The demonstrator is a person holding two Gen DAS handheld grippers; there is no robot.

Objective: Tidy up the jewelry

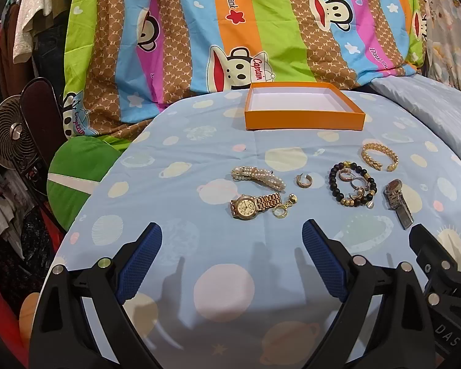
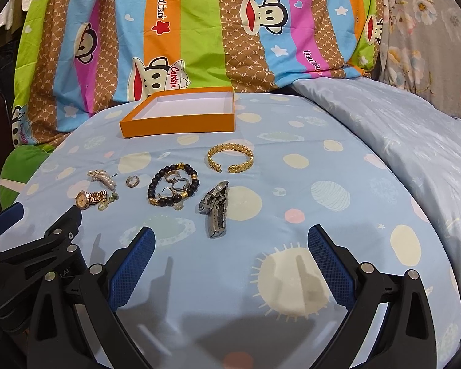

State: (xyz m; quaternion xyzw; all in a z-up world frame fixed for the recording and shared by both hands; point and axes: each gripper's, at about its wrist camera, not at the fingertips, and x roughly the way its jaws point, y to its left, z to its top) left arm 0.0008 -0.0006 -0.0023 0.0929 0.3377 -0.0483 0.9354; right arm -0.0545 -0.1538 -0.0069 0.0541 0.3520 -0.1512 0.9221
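Observation:
An empty orange box [image 1: 304,120] [image 2: 178,124] with a white inside sits at the far side of the round table. In front of it lie a gold watch [image 1: 253,205] [image 2: 89,198], a pearl piece [image 1: 258,177] [image 2: 103,176], a small hoop earring [image 1: 304,181] [image 2: 133,181], a black bead bracelet [image 1: 353,184] [image 2: 172,188] with rings inside, a gold cuff [image 1: 379,156] [image 2: 230,158] and a silver watch [image 1: 398,201] [image 2: 216,207]. My left gripper [image 1: 232,236] is open and empty, near the gold watch. My right gripper [image 2: 230,240] is open and empty, near the silver watch.
The table wears a light blue planet-print cloth [image 1: 224,276] [image 2: 307,184]. A striped monkey-print blanket [image 1: 230,30] hangs behind it. A fan [image 1: 10,141] and a green cushion [image 1: 76,178] stand at the left. A pale blue quilt [image 2: 415,141] lies at the right.

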